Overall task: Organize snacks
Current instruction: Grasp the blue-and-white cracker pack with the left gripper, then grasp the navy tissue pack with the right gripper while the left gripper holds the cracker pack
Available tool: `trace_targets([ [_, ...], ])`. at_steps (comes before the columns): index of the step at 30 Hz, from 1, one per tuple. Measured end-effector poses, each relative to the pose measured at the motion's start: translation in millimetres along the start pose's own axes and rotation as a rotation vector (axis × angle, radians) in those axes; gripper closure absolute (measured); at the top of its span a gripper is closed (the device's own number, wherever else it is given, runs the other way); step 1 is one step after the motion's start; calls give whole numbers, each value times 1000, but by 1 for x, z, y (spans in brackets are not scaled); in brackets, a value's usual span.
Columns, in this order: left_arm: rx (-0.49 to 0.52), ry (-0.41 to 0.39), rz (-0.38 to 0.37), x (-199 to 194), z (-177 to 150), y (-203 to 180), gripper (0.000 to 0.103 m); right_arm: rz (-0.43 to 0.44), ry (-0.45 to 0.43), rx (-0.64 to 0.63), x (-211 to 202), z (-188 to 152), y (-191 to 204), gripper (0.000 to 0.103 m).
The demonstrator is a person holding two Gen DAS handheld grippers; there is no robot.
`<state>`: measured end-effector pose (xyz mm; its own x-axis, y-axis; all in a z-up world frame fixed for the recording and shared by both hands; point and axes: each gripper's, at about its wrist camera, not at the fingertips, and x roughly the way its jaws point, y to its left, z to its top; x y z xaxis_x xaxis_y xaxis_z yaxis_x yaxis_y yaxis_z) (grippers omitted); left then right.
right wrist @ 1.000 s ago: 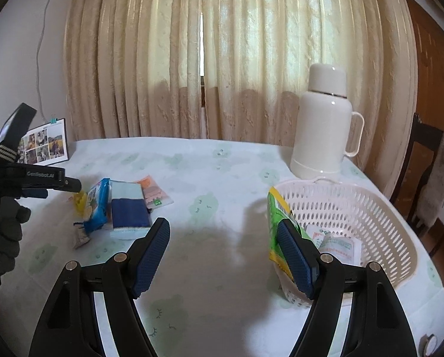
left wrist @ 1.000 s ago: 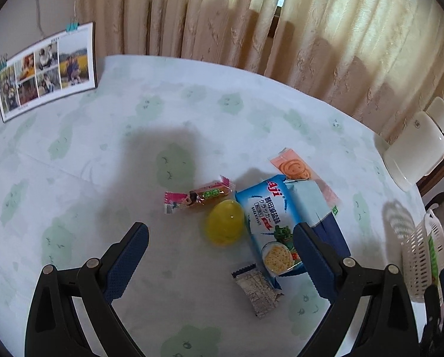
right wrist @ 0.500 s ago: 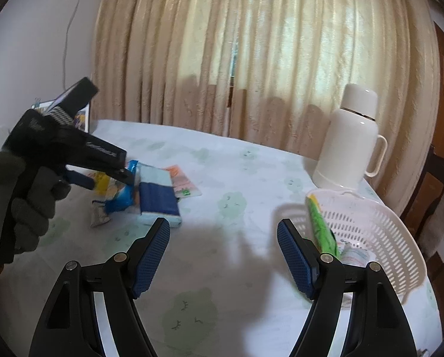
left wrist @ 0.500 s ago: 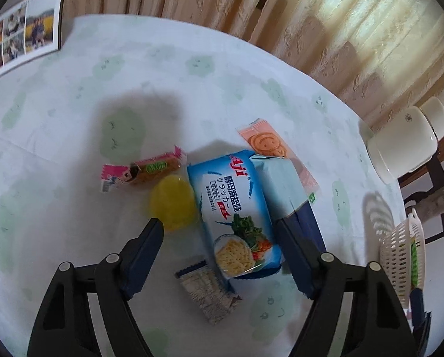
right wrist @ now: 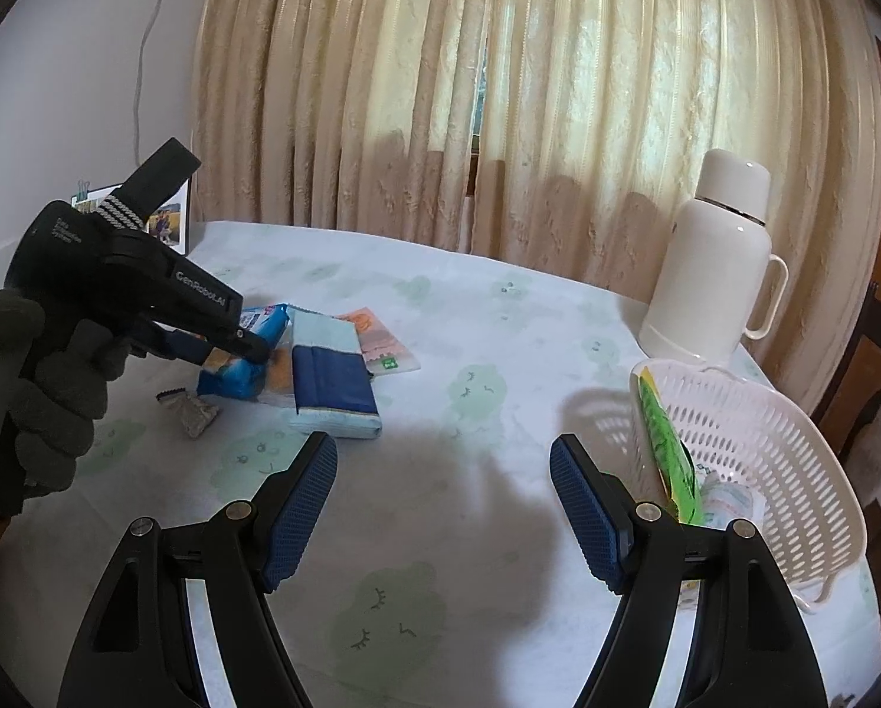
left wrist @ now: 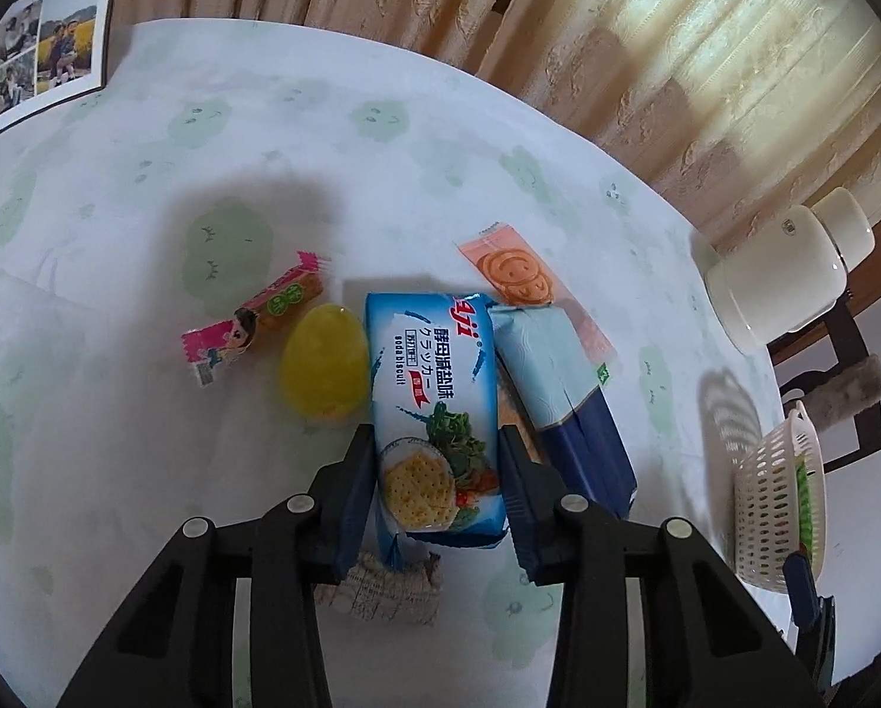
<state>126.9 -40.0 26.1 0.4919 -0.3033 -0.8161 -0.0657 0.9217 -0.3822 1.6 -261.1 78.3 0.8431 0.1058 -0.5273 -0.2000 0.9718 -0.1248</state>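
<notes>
Cracker pack (left wrist: 434, 413) between left gripper (left wrist: 437, 460) fingers; silver wrapper (left wrist: 381, 590) half hidden beneath.

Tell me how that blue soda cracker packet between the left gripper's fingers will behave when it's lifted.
The blue soda cracker packet looks glossy, so it may slip. The left gripper pinches only its near end, so the far end could sag. Crackers probably crush under a hard squeeze.
</notes>
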Motion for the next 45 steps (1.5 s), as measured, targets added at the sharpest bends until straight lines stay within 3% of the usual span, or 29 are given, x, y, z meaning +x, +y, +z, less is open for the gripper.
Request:
trace_targets([
  [7, 39, -80, 15, -31, -3, -5, 67, 20, 13, 13, 5, 0, 1, 28],
  [13, 46, -128, -12, -57, -2, -4, 67, 133, 104, 11, 19, 8, 15, 28],
  [16, 44, -143, -35, -66, -2, -3, 67, 187, 165, -11, 36, 18, 24, 28],
  [25, 37, -155, -60, -76, -1, 0, 67, 224, 306, 43, 106, 34, 25, 28],
  [27, 39, -159, -69, -80, -1, 0, 76, 235, 330, 48, 118, 35, 28, 28],
  [33, 44, -166, -74, -85, -2, -1, 76, 242, 387, 50, 141, 32, 30, 28],
  [37, 39, -136, -4, -78, -2, 1, 65, 202, 375, 25, 137, 31, 36, 44],
  [39, 43, -108, 45, -71, -2, 2, 45, 208, 366, 43, 134, 29, 36, 46],
  [43, 98, -66, 106, -57, -7, -2, 42, 234, 345, 93, 124, 28, 32, 48],
  [45, 133, -39, 107, -51, -12, -3, 35, 241, 338, 102, 119, 28, 30, 48],
])
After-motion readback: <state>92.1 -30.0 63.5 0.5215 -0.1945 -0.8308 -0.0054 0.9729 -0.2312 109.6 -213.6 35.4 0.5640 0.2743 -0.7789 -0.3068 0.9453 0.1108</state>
